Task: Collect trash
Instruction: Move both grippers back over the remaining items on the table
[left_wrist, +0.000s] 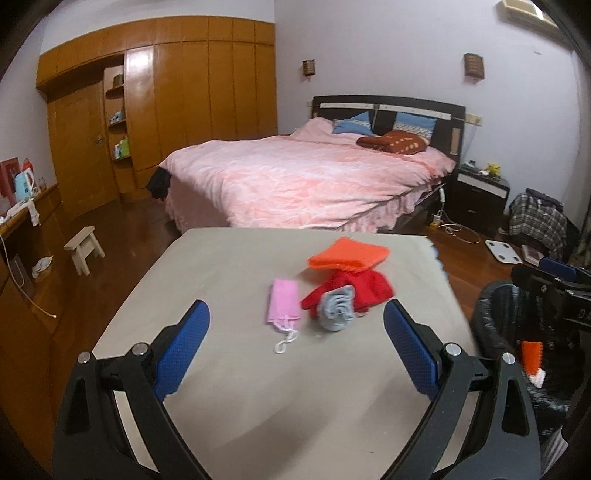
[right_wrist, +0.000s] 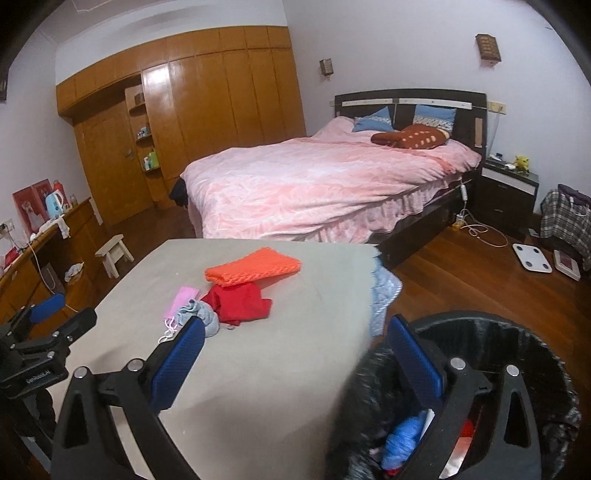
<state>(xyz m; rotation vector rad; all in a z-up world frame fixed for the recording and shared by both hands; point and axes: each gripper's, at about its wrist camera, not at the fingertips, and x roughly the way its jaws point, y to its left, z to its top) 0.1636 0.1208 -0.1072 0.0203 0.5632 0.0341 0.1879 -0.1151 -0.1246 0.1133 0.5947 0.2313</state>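
Holding some trash already: bin (right_wrist: 509, 332). Four scraps (left_wrist: 332, 288) remain on bench (left_wrist: 258, 406). Left gripper (left_wrist: 295, 343) and right gripper (right_wrist: 295, 358) spread, empty.

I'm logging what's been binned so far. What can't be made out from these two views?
- Trash bin contents, right wrist view: mostly hidden behind the right gripper; only blue and red scraps show.
- Same bin, left wrist view: cut off by the frame edge.
- Grey item: too crumpled to identify.
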